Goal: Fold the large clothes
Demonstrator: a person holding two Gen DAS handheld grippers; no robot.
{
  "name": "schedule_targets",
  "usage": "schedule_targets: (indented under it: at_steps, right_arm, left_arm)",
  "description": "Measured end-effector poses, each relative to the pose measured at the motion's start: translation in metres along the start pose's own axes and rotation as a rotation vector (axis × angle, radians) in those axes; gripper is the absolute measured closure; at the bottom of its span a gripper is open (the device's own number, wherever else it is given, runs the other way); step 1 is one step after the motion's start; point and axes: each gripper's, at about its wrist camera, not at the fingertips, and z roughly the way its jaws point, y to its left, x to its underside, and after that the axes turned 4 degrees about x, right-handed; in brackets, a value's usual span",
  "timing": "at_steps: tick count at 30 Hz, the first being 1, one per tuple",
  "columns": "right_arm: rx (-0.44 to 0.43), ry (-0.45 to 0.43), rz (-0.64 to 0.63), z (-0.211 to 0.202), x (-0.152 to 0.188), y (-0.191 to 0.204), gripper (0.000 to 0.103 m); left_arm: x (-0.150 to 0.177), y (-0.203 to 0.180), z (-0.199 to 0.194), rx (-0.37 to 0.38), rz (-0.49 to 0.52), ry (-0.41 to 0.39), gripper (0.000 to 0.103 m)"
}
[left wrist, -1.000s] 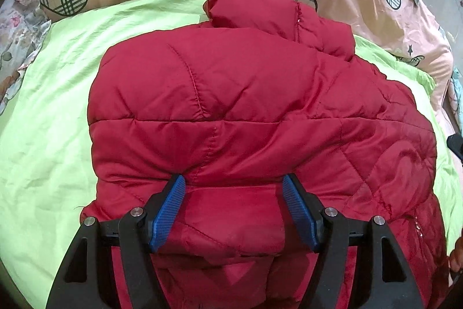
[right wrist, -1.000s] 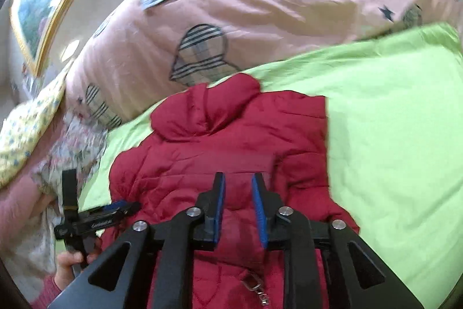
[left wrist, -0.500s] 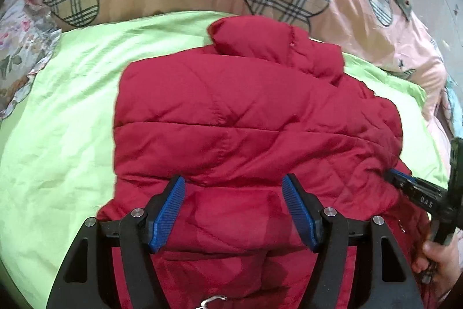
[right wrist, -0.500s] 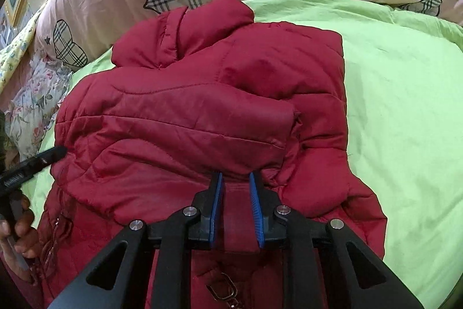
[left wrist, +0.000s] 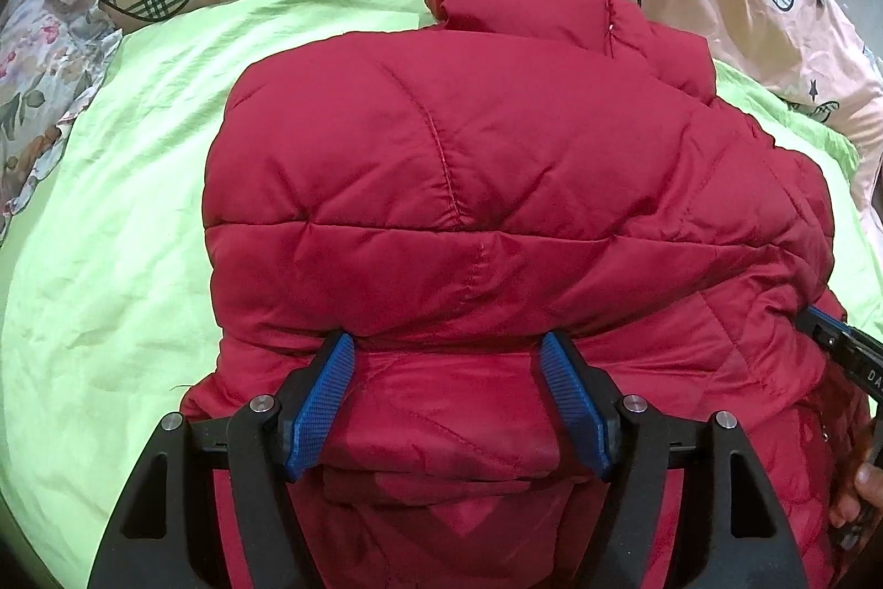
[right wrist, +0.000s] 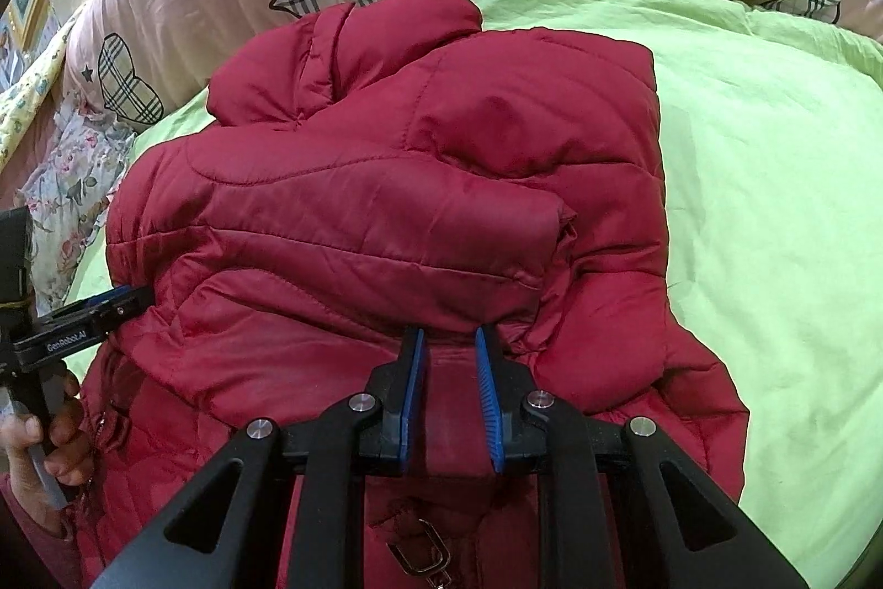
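Left hand-held gripper opening, right hand-held gripper narrow

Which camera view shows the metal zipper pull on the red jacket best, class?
The right wrist view. The zipper pull lies in plain sight at the bottom edge, on the red jacket just below the right gripper. The left wrist view shows the jacket's quilted back and collar, but no pull can be made out.

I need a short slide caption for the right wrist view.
Right gripper over a red padded jacket lying on a green sheet.
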Motion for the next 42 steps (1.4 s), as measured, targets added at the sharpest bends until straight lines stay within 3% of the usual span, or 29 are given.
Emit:
schedule_targets:
  at_steps: [8, 10, 12, 18, 30, 42]
  right_arm:
    - [-0.037, 0.01, 0.063, -0.018, -0.005, -0.006, 0.081]
    - [-0.04, -0.003, 0.07, -0.034, -0.004, -0.007, 0.073]
    - [-0.028, -0.017, 0.066, -0.05, 0.0, -0.007, 0.052]
    - [-0.063, -0.036, 0.057, -0.102, 0.027, -0.011, 0.047]
    - [-0.076, 0.04, 0.074, -0.144, 0.087, -0.029, 0.038]
    - [0.035, 0.103, 0.095, -0.166, 0.145, -0.041, 0.022]
  left_arm:
    - [-0.002, -0.002, -0.014, -0.002, -0.013, 0.007, 0.032]
    - [0.003, 0.002, -0.025, 0.011, -0.03, 0.001, 0.033]
    - [0.009, 0.005, -0.036, 0.02, -0.044, -0.005, 0.033]
    - [0.04, 0.015, -0.076, 0.054, -0.073, -0.003, 0.033]
    - [0.118, 0.037, -0.146, 0.083, -0.119, 0.052, 0.033]
    - [0.172, 0.051, -0.181, 0.045, -0.131, 0.075, 0.027]
